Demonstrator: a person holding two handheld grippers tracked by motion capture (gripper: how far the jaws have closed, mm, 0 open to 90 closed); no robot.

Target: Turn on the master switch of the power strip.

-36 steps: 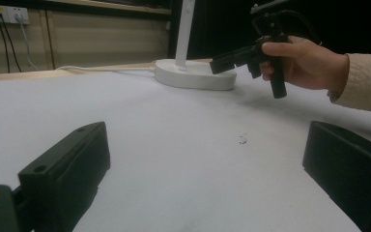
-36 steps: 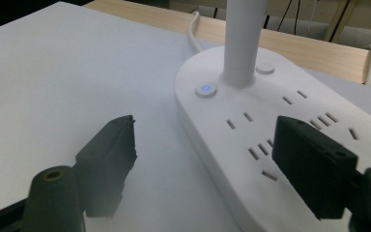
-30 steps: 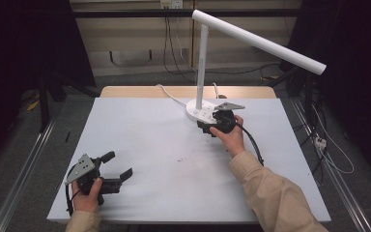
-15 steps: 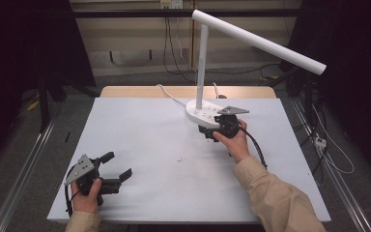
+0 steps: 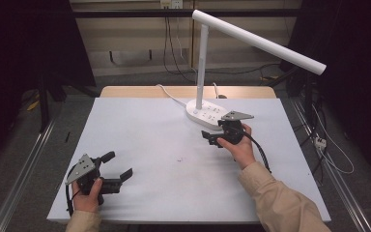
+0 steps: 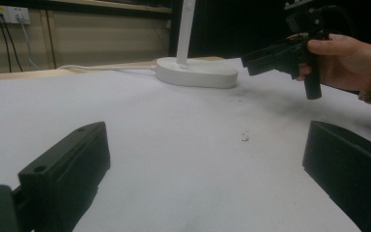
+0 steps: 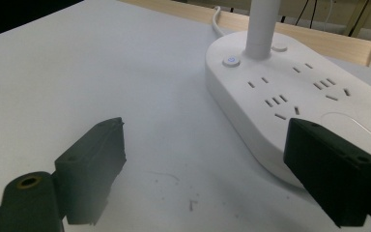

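A white desk lamp stands at the back of the table, its oval base (image 5: pixel 204 112) carrying sockets and a power button (image 7: pixel 230 61). My right gripper (image 5: pixel 208 138) hovers just in front of the base with its jaws pointing left. It is open with nothing between the jaws, and in the right gripper view (image 7: pixel 207 159) the base (image 7: pixel 299 96) lies ahead and to the right. My left gripper (image 5: pixel 118 165) rests near the front left corner, open and empty. In the left gripper view (image 6: pixel 203 164) it looks across bare table towards the lamp base (image 6: pixel 198 72) and the other hand's gripper (image 6: pixel 280 53).
The lamp's post (image 5: pixel 202 63) rises from the base, and its long white head (image 5: pixel 261 42) reaches out to the right above the table. A white cord (image 5: pixel 170 96) runs off the back edge. The white tabletop (image 5: pixel 164 145) lies bare between the two grippers. Dark floor with cables surrounds the table.
My right gripper has drawn back from the lamp base towards the near side of the table. The left gripper has stayed where it was.
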